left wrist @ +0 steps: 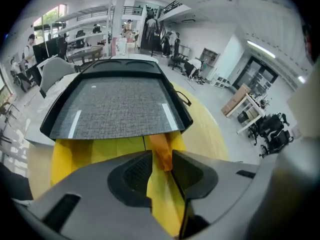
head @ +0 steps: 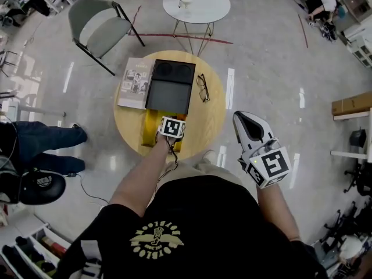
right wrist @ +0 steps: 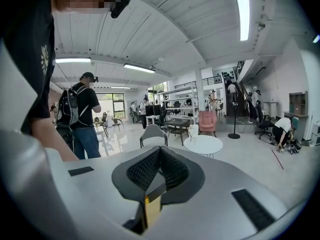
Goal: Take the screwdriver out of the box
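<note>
Your left gripper point(left wrist: 161, 156) points steeply down at the near edge of the black box point(head: 169, 89) on the round worktop point(head: 212, 118). Its jaws are released, and an orange strip point(left wrist: 160, 146) lies lengthwise in the gap, running toward the box. Whether that strip is the screwdriver is unclear, as no view shows it plainly. Your right gripper point(right wrist: 160, 150), jaws clenched on nothing, hangs well apart from the box.

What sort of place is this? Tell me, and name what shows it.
Probably an open-plan office or lab hall: office chairs stand on a wide polished floor, a staircase rises at the back, and strip lights hang along a high ceiling.
</note>
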`<state>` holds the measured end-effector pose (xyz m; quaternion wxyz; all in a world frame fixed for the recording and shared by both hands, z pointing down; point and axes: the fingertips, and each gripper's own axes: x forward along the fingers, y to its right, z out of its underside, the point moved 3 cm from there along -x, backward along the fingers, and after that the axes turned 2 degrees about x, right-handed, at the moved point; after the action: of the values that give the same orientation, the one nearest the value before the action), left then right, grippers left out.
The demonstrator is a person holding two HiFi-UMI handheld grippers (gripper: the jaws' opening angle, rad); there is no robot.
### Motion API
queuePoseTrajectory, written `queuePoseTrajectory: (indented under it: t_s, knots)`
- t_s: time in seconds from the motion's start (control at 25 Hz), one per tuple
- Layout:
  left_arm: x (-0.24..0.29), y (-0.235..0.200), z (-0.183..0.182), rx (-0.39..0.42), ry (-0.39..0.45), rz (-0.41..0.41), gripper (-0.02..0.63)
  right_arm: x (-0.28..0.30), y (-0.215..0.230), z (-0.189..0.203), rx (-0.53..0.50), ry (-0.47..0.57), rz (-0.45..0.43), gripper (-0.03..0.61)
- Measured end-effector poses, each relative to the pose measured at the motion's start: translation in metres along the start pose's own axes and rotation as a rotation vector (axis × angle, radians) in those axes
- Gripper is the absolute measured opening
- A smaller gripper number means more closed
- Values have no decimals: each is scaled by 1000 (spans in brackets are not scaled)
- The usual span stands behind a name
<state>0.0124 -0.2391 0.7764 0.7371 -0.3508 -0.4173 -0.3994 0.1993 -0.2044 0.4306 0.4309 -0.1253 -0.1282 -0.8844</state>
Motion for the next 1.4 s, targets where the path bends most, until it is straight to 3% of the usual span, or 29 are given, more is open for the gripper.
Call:
queuePoseTrajectory:
  t_s: [0.28,0.48,0.72,0.92,1.08,1.4]
  knots:
    - [4,-8,3,7,-6,19,189,-2,-6,5,7,-11,7,15]
    - [-9,-26,10,5,-43,-39,164,-5,-8,4,12,-7,14,15]
    - [-8,-19,6,-48,-26,13,166,-2,-15,6,10,-17,0,15]
    - [14,-18,11,-41,-58,-15,169,-3,-17,8,19,-32,-3,15]
    - [16,-22,7,-27,-74,-81,117,-5,-13,10,31,-30,10,15]
    - [15,-24,14,-55,-106,-56,83,-12,-10,6,45,-11,26,15]
